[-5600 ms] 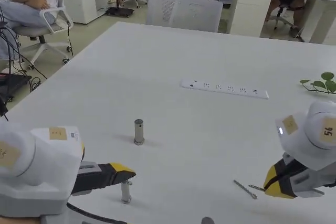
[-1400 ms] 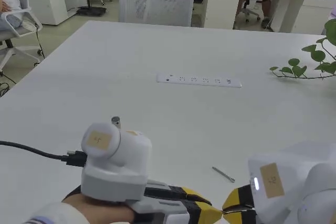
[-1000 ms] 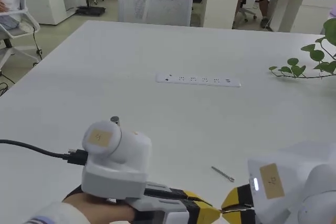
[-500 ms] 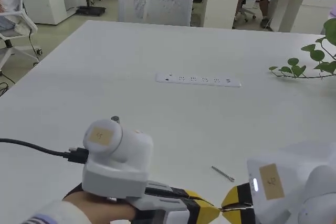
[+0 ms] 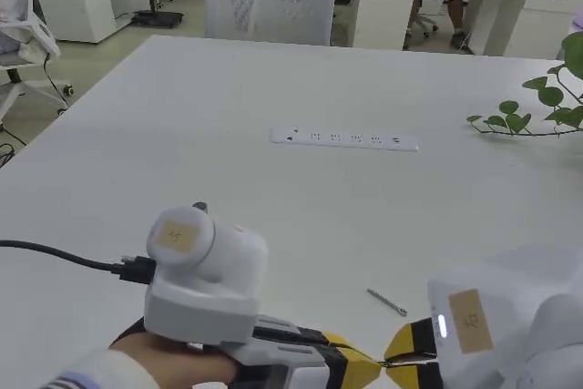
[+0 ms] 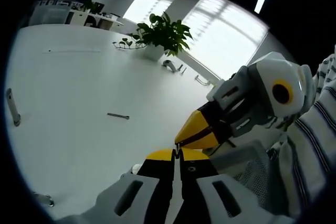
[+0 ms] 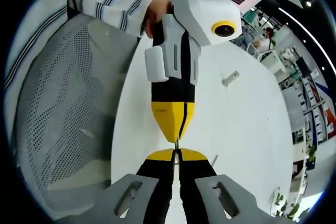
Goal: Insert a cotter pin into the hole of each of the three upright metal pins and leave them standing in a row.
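My left gripper [image 5: 375, 372] and right gripper [image 5: 393, 366] meet tip to tip low over the table's near edge, both shut. A thin cotter pin [image 7: 177, 144] bridges the two tips, seen as a sliver [image 6: 177, 150] in the left gripper view. A second cotter pin [image 5: 387, 301] lies loose on the white table [image 5: 301, 70]. One upright metal pin [image 5: 199, 209] peeks out behind the left gripper's body. The left gripper view shows two metal pins [image 6: 11, 106] [image 6: 44, 199] on the table. The right gripper view has a metal pin [image 7: 230, 78] beyond the left gripper [image 7: 178, 136].
A white power strip [image 5: 344, 140] lies across the middle of the table. A leafy plant [image 5: 537, 107] reaches in from the right edge. A grey chair [image 5: 267, 14] stands at the far side, and a mesh chair [image 7: 58, 119] sits right by the near edge.
Since 5.6 s ago the two grippers have come together from apart. Two cotter pins lay on the table then; one lies there now. Over the last second nothing has moved.
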Tool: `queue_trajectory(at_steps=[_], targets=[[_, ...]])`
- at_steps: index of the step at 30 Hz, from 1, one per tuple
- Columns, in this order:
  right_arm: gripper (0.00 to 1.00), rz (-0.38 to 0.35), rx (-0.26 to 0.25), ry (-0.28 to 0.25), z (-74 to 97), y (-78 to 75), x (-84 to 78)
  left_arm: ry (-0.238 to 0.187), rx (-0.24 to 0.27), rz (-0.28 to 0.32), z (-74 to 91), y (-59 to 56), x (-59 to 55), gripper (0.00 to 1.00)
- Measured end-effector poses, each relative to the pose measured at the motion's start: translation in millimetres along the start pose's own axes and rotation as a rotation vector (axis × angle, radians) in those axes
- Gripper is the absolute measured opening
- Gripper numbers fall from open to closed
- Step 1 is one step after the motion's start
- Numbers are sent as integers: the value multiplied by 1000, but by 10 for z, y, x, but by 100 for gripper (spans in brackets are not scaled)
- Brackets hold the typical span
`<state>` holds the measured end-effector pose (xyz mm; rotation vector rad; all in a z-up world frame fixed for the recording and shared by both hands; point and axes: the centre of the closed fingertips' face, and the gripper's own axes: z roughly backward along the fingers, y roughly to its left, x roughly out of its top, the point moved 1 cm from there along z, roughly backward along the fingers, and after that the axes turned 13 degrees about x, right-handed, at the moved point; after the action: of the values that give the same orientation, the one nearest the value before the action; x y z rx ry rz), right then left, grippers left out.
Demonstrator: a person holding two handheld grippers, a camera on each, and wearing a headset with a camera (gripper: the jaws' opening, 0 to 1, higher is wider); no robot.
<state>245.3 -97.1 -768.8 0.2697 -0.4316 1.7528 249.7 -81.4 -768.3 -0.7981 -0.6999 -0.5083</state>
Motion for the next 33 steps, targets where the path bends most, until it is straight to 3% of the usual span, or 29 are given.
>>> queue_trajectory(at_steps=[10, 33], targets=[[3, 4, -4, -1, 7, 3, 9, 2, -3, -6, 9, -4, 4, 2], [3, 0, -12, -8, 16, 13, 19, 12, -6, 44, 16, -7, 3, 1]])
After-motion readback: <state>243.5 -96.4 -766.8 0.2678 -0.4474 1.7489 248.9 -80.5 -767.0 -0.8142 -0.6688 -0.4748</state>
